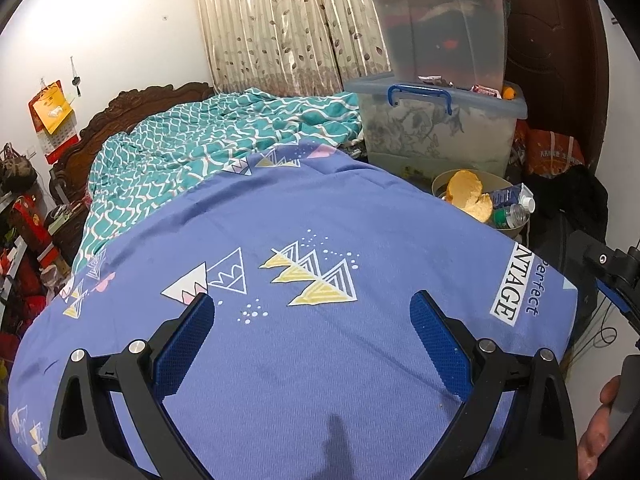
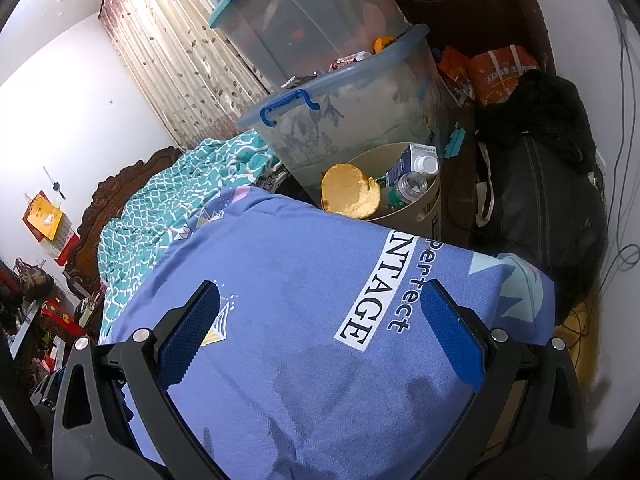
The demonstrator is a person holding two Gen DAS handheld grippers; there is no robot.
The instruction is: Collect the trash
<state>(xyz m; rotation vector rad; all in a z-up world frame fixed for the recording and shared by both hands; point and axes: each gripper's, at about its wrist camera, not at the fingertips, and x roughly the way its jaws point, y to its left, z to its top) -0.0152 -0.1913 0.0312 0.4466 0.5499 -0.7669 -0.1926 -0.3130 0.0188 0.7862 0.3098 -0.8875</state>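
Trash bin [image 2: 416,208] beyond the far right corner of the blue sheet [image 2: 288,264], base hidden by the bed's edge. Nearest: left gripper [image 1: 312,312] and right gripper [image 2: 320,300], both spread wide, grasping nothing, above the sheet. Inside the bin: orange peel [image 2: 352,192], plastic bottle [image 2: 408,188], carton [image 2: 408,162], lower parts hidden. Behind: stacked storage boxes [image 2: 340,112], contents murky.

Peel [image 2: 352,194] and bottle [image 2: 408,188] in bin [image 2: 420,210]
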